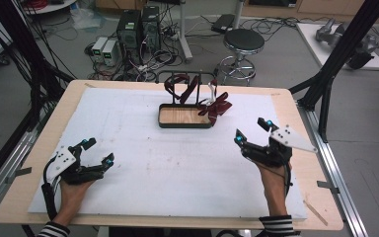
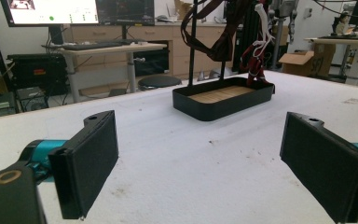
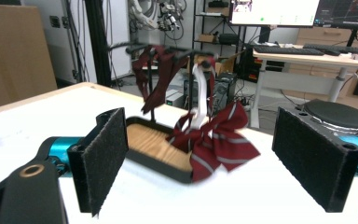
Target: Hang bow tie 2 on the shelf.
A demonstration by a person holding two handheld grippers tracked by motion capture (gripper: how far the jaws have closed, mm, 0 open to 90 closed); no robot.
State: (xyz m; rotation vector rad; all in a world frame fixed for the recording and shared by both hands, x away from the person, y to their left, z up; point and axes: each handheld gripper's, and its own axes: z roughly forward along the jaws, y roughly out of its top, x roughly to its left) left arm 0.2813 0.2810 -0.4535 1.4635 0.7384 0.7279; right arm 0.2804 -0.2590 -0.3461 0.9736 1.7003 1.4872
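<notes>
- Bow tie [image 1: 216,106] hangs from rack [image 1: 185,79], draped over tray [image 1: 164,118] right edge.
- Right claw [image 1: 250,130] gaping, empty, near, bow tie [image 3: 216,140] dead ahead.
- Left claw [image 1: 96,151] gaping, empty, well apart on table [image 1: 177,168].

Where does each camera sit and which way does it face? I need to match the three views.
High view: above the person's side, looking forward and down on the table; both hands, left claw, right claw.
Left gripper view: on the left claw, facing the tray.
Right gripper view: on the right claw, facing the striped bow.
All share tray and bow.
</notes>
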